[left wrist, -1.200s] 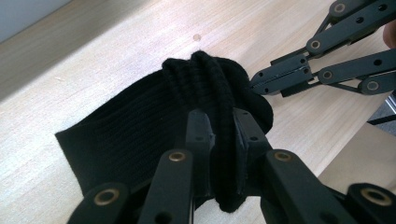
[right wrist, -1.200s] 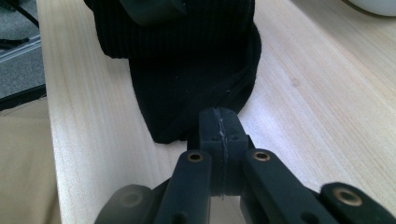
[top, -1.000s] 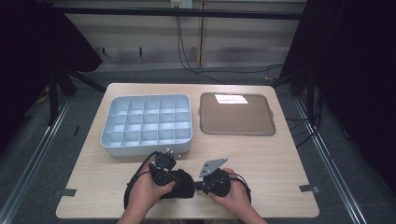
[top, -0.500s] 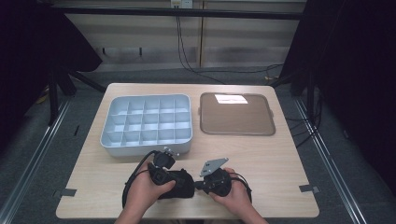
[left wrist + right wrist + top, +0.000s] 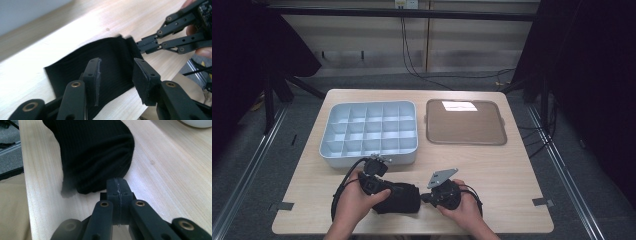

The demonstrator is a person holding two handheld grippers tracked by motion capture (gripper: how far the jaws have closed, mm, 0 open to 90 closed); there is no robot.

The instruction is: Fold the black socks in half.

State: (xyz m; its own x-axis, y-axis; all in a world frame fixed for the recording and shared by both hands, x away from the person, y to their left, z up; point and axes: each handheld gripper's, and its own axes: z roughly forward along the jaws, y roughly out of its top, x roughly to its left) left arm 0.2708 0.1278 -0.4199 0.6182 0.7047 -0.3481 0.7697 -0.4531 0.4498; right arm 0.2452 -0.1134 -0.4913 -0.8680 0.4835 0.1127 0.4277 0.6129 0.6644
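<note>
A black ribbed cloth lies near the table's front edge, between my two grippers. In the left gripper view my left gripper stands open just over the cloth. Its jaws have just been opening, and the pads do not press on the fabric. My right gripper is shut, its tips pinching the near hem of the cloth. The left gripper view shows those shut tips at the cloth's far corner. In the high view a hand holds each gripper, the right gripper at the cloth's right end.
A pale blue compartment tray stands at the back left of the wooden table. A flat brown tray with a white patch lies at the back right. Cables trail from both grippers.
My left hand has drawn a little to the left and up, and its jaws have parted, so more of the black cloth shows. The right hand has stayed put.
</note>
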